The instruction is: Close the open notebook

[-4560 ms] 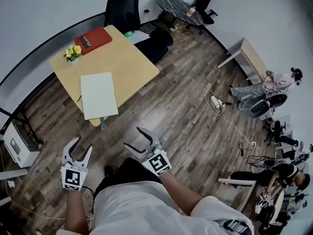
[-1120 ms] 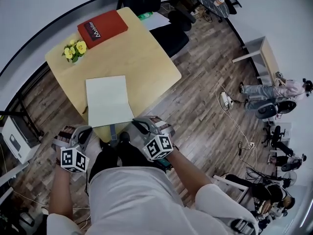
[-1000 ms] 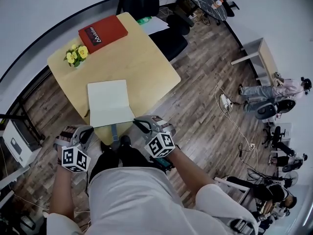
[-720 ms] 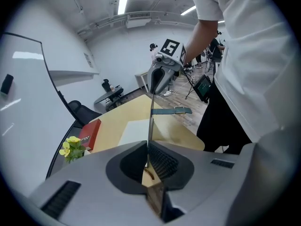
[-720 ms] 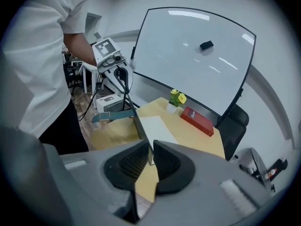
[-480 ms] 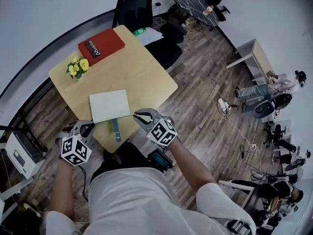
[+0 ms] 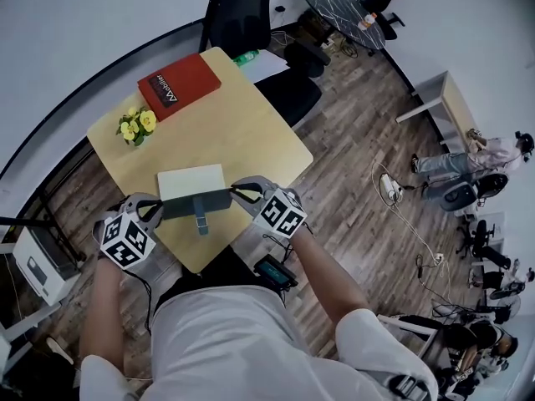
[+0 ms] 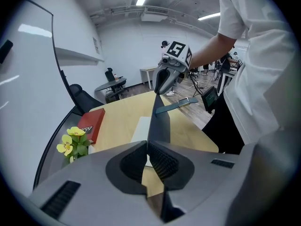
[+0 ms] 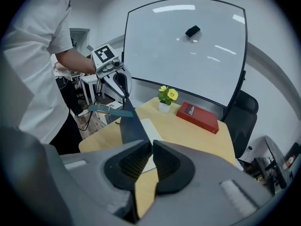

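The notebook lies on the wooden table (image 7: 251, 132), its white page (image 7: 191, 180) facing up. Its dark near cover (image 7: 197, 203) is raised off the table and stands almost on edge, and a strap (image 7: 201, 222) hangs from it. My left gripper (image 7: 154, 210) is shut on the cover's left end, my right gripper (image 7: 243, 192) on its right end. In the left gripper view the cover (image 8: 158, 121) runs edge-on from my left gripper (image 8: 146, 146) to the right gripper (image 8: 164, 79). The right gripper view has the cover (image 9: 131, 124) pinched in my right gripper (image 9: 152, 146).
A red book (image 7: 179, 85) and a small pot of yellow flowers (image 7: 138, 127) sit at the table's far left. A black office chair (image 7: 241, 11) stands behind the table. The person's body is close against the table's near edge.
The notebook lay open and flat with both grippers at its near edge. Both have since moved away from the person, lifting the near cover up over the white page.
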`<state>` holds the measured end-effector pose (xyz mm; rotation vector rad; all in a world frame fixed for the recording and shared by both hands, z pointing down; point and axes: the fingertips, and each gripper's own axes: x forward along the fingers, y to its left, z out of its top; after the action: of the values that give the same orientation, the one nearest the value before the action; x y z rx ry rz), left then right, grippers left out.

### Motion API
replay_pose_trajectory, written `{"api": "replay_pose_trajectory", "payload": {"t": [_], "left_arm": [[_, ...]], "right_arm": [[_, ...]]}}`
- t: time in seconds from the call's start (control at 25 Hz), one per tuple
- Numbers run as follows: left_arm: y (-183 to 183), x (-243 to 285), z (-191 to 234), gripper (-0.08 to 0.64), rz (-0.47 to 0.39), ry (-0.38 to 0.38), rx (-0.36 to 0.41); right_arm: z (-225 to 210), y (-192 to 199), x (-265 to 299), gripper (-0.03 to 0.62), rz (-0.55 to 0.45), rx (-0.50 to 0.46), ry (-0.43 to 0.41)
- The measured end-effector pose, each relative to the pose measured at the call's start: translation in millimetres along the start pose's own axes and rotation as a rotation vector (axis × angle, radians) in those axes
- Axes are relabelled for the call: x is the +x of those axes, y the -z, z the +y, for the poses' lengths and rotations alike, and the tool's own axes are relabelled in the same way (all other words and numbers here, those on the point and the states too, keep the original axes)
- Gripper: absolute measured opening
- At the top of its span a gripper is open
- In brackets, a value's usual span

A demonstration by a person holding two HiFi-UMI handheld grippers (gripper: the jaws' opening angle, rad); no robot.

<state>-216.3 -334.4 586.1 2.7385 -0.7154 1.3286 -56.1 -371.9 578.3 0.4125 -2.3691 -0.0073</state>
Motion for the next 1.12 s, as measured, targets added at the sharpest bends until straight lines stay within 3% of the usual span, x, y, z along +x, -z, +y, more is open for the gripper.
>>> {"api": "replay_pose_trajectory", "payload": {"t": [0.64, 1.12], "left_arm": [[29.2, 66.0, 67.4, 0.023, 0.076, 0.101, -0.180], [61.0, 113.4, 82.0, 0.025, 0.140, 0.155, -0.281]], "right_arm": [[-64.7, 30.3, 69.5, 0.033, 0.064, 0.181, -0.145], [-79.3, 65.2, 114.9, 0.035, 0.147, 0.261, -0.227]]}}
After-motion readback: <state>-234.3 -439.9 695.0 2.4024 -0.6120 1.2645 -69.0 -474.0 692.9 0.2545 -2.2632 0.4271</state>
